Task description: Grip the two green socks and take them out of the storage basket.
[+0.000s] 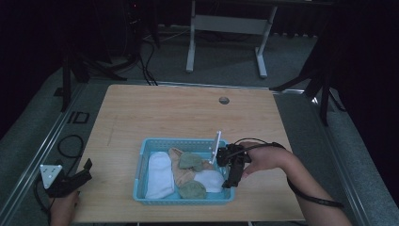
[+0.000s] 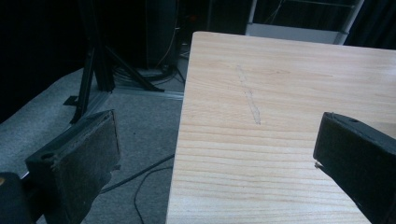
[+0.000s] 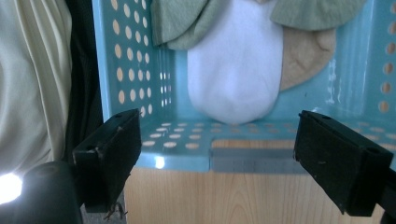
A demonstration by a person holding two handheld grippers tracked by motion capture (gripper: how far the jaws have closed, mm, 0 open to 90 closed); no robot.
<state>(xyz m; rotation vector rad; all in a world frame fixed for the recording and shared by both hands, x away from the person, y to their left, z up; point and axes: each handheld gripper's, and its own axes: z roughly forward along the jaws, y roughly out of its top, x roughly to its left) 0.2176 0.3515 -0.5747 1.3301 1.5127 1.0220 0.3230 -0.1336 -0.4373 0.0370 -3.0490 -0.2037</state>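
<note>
the person's right hand (image 1: 263, 159) is reaching in from the lower right with the forearm angled across the bench (image 1: 179, 108) corner, holding the right gripper (image 1: 229, 181) tilted downward at the right wall of the blue basket (image 1: 141, 162); its jaws are standing wide apart and released, gripping nothing. the left hand (image 1: 63, 207) is resting low at the bench's near left corner, keeping the left gripper (image 1: 87, 165) just off the edge, its jaws also spread open and empty. the white sock (image 1: 210, 180) nearest the right gripper is lying inside the basket near its right wall, between two green socks (image 1: 190, 161), with a beige sock (image 1: 181, 172) beneath them and a larger white sock (image 1: 159, 175) lying lengthwise along the left side. in the right gripper view the white sock (image 3: 236, 65) is lying with its long axis running away from the camera, its rounded toe pointing toward the gripper (image 3: 217, 140) and stopping short of the basket wall (image 3: 130, 60); the perforated wall and rim are sitting between the jaws, detail the high view is not resolving. the left gripper view is looking along the bare bench (image 2: 280, 116) edge, with grey floor (image 2: 140, 121) beside it and the left gripper (image 2: 215, 154) straddling that edge.
</note>
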